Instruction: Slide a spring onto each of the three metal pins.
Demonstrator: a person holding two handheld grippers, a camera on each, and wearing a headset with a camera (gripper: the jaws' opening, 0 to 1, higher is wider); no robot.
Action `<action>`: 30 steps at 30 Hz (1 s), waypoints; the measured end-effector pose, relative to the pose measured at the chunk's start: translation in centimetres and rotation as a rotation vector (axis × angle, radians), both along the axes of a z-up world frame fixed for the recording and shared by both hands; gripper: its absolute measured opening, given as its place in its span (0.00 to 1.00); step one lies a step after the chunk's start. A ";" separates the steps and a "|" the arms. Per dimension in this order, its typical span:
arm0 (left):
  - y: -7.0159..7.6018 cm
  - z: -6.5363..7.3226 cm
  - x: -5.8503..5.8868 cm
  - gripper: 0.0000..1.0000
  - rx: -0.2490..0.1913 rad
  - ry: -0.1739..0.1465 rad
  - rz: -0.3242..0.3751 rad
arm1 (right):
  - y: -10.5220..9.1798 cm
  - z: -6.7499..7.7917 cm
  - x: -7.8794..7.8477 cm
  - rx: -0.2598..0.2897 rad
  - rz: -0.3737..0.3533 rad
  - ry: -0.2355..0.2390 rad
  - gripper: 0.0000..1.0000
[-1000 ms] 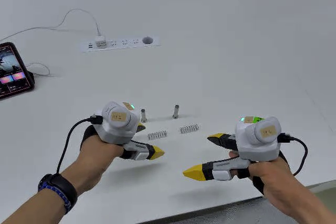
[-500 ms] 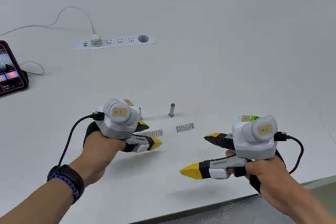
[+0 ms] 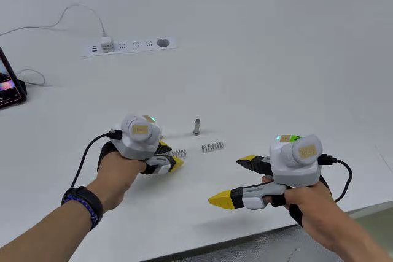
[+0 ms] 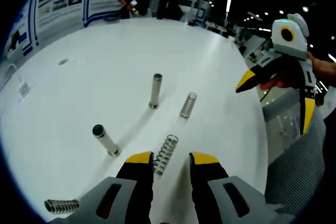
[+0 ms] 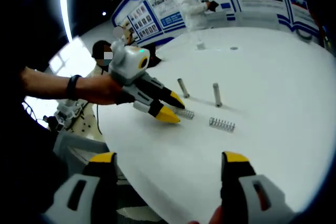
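A white table [image 3: 276, 59] runs open toward 12 o'clock, with a power strip [image 3: 126, 46] at 11; its near edge lies at 6. The left gripper [image 4: 171, 160], jaws narrowly parted, straddles a spring [image 4: 167, 148]; a pin [image 4: 155, 91] stands beyond. The right gripper [image 3: 226, 181] gapes wide, empty, at 4.

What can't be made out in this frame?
Head view: the left gripper covers one pin and part of the near spring.
Left gripper view: the third spring has one end running behind the gripper's body.
Head view: the phone is cut off by the left edge.
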State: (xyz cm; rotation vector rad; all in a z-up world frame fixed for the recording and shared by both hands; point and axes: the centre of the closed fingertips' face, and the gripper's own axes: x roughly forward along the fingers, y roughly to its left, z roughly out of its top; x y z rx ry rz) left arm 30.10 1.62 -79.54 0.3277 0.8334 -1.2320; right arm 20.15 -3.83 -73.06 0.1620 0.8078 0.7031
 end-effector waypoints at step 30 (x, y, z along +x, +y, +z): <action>1.7 -0.2 -1.4 0.10 0.052 -0.024 0.043 | 0.0 0.4 -0.3 0.005 -0.007 -0.012 0.82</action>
